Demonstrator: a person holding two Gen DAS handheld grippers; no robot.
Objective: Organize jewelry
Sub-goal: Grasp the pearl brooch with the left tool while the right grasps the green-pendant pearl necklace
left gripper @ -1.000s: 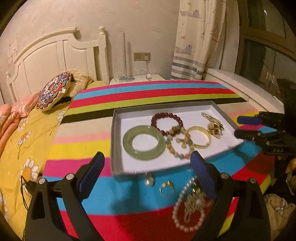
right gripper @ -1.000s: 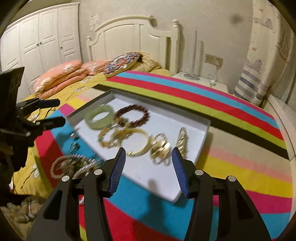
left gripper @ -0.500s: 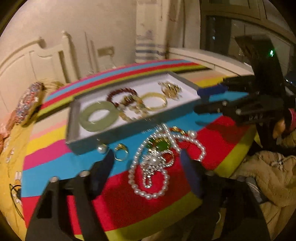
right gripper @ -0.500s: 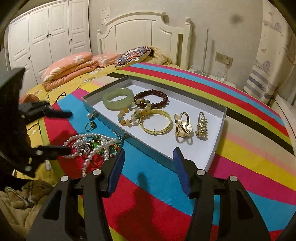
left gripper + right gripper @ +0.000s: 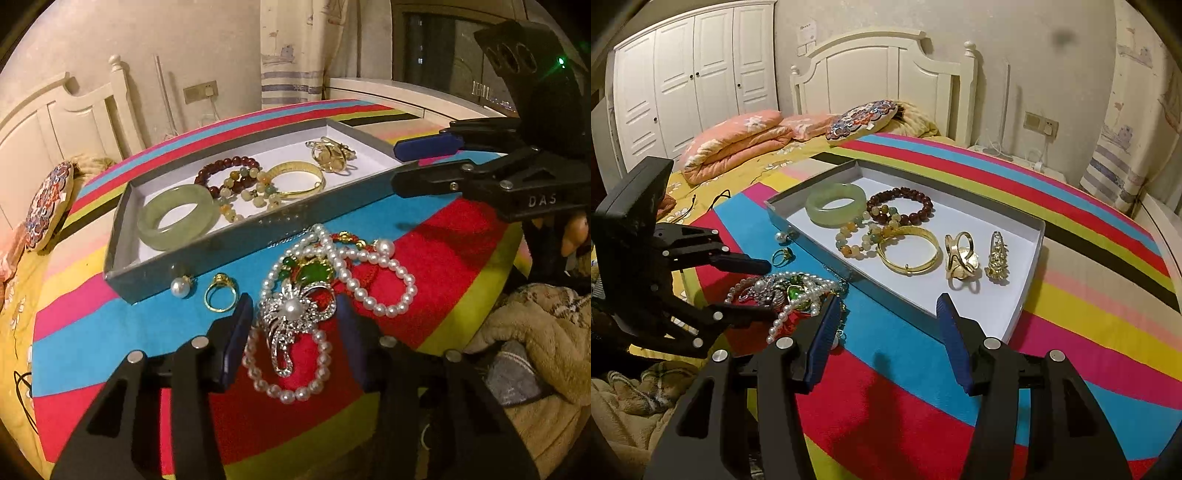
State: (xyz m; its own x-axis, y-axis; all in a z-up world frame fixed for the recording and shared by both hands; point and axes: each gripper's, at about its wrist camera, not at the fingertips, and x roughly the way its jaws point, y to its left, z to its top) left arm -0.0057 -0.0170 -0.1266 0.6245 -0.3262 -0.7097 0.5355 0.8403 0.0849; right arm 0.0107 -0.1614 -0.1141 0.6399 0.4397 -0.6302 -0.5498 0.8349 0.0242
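A silver brooch with a pearl [image 5: 291,310] lies on a heap of pearl necklace [image 5: 388,291] and green pendant [image 5: 314,273] on the striped cloth. My left gripper [image 5: 293,308] straddles the brooch with its jaws closing; the pads stand just clear of it. Beside the heap sit a gold ring [image 5: 220,291] and a pearl earring [image 5: 180,287]. The grey tray [image 5: 236,240] holds a jade bangle [image 5: 177,216], bead bracelets [image 5: 229,170], a gold bangle [image 5: 299,181] and gold rings [image 5: 330,155]. My right gripper [image 5: 886,306] hovers open over the blue stripe by the tray's near wall [image 5: 886,295], nothing between its fingers.
The striped cloth [image 5: 1071,314] covers a round surface that drops off near both grippers. A beige blanket [image 5: 535,332] lies below the edge. Behind are a bed with pink pillows [image 5: 738,140], a white headboard [image 5: 879,70] and a wardrobe [image 5: 694,74].
My left gripper has swung right and come down over the jewelry heap, and its jaws have narrowed around the brooch. The right gripper has shifted only a little along the tray.
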